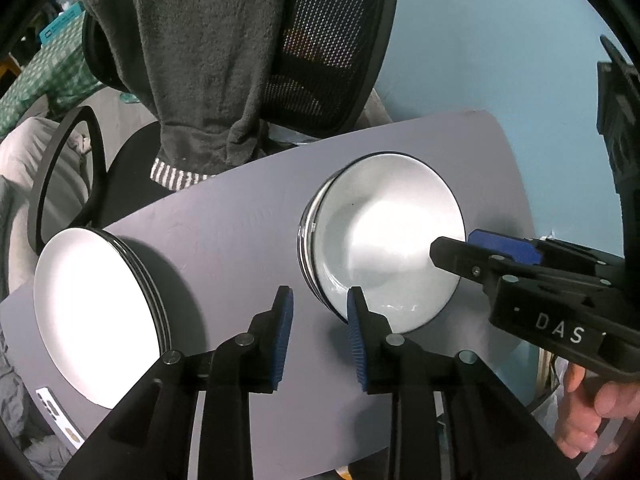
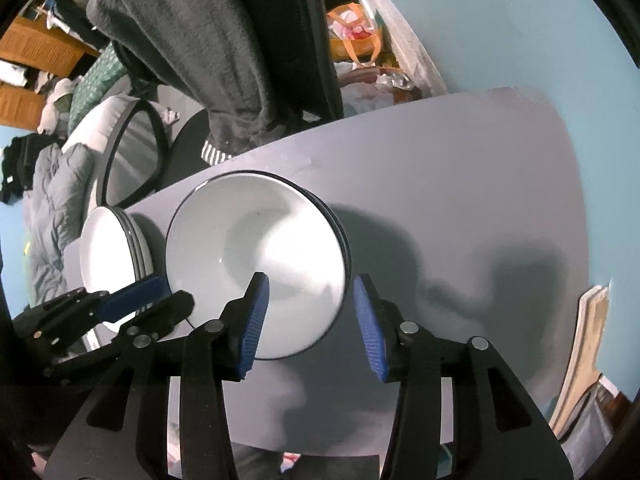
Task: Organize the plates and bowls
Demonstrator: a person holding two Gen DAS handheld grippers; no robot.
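A stack of white bowls with dark rims (image 1: 384,236) sits on the grey table (image 1: 240,232) at centre right; it also shows in the right wrist view (image 2: 256,264). A stack of white plates (image 1: 96,320) sits at the table's left, also seen in the right wrist view (image 2: 112,252). My left gripper (image 1: 320,312) is open and empty, just in front of the bowls' near left rim. My right gripper (image 2: 310,300) is open and empty, its jaws straddling the near right rim of the top bowl; it enters the left wrist view (image 1: 460,248) from the right.
A black mesh office chair (image 1: 328,40) draped with a grey towel (image 1: 200,72) stands behind the table. A phone (image 1: 56,416) lies at the table's near left corner. A blue wall (image 1: 500,40) is behind. Bags and clutter (image 2: 360,48) lie on the floor beyond.
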